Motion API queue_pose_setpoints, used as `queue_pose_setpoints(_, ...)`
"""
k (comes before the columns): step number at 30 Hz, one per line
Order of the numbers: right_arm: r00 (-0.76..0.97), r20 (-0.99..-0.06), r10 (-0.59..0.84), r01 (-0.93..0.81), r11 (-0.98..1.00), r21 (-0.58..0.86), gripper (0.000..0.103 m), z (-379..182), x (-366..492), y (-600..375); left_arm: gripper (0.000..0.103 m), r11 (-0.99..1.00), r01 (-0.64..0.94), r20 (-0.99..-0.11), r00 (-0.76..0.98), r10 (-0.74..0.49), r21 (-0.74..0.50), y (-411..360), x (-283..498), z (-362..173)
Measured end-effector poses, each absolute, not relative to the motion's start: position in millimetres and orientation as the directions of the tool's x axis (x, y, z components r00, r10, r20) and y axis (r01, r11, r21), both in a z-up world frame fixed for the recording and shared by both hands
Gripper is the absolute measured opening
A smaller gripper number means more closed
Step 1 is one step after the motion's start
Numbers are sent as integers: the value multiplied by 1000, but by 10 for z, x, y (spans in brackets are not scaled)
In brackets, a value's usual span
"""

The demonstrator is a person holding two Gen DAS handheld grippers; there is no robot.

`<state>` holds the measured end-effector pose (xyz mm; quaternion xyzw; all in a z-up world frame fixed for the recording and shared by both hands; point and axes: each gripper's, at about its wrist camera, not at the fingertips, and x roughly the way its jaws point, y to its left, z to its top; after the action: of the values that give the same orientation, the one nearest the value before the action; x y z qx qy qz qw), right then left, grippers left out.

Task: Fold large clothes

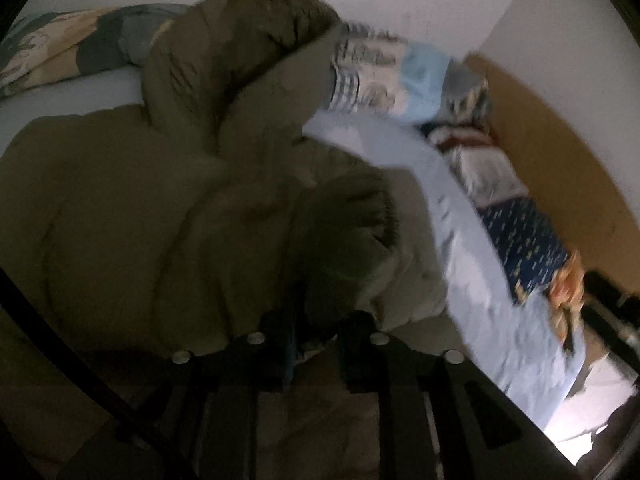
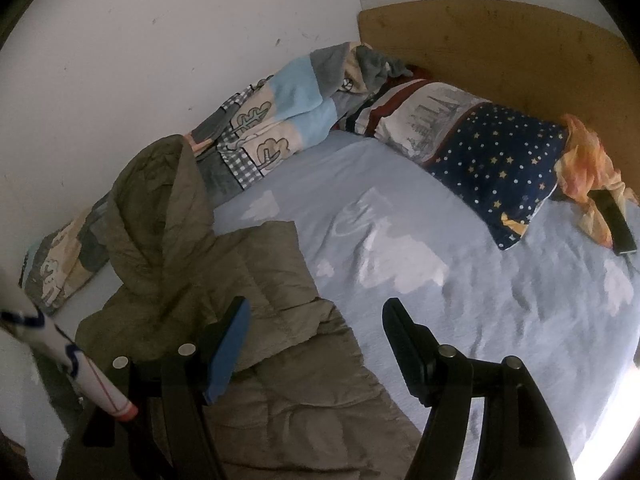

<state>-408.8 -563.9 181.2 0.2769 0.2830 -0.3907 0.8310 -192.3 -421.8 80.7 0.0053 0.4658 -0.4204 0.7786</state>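
The jacket (image 2: pixel 256 280) under me is matt olive cloth, quilted and puffy, its cuff (image 1: pixel 352 216) gathered into fine ribs. My bed sheet (image 2: pixel 500 300) is soft pale-blue cotton-like cloth (lightly wrinkled). The headboard (image 2: pixel 500 52) looks like matt brown wood, scuffed. My right gripper (image 2: pixel 316 336) is matt black plastic with shiny metal pins and a smooth blue pad. The wall (image 2: pixel 140 60) is matt white, marked.
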Motion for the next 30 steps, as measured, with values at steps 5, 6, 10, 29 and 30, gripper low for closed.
queue_pose_setpoints(5,550,-690,-470,790,562,246,73,1778,-3934,-5556,45,587,727,-734,170,-657,-356,-4025,-2080,1067)
queue_pose_setpoints(6,557,-689,-464,783,571,248,73,1766,-3896,-5531,45,576,738,-723,177,-668,-352,-3908,-2088,1150)
queue_pose_setpoints(10,595,-681,-426,734,633,246,60,1702,-3652,-5353,51,631,713,-682,298,-668,-307,-3445,-1823,1435)
queue_pose_setpoints(29,460,-865,-201,703,678,216,39,501,-2741,-5395,53,909,398,-831,459,-316,-126,-2532,-634,501)
queue_pose_setpoints(30,453,-870,-196,705,676,215,39,488,-2733,-5402,53,909,401,-831,462,-310,-116,-2549,-656,527)
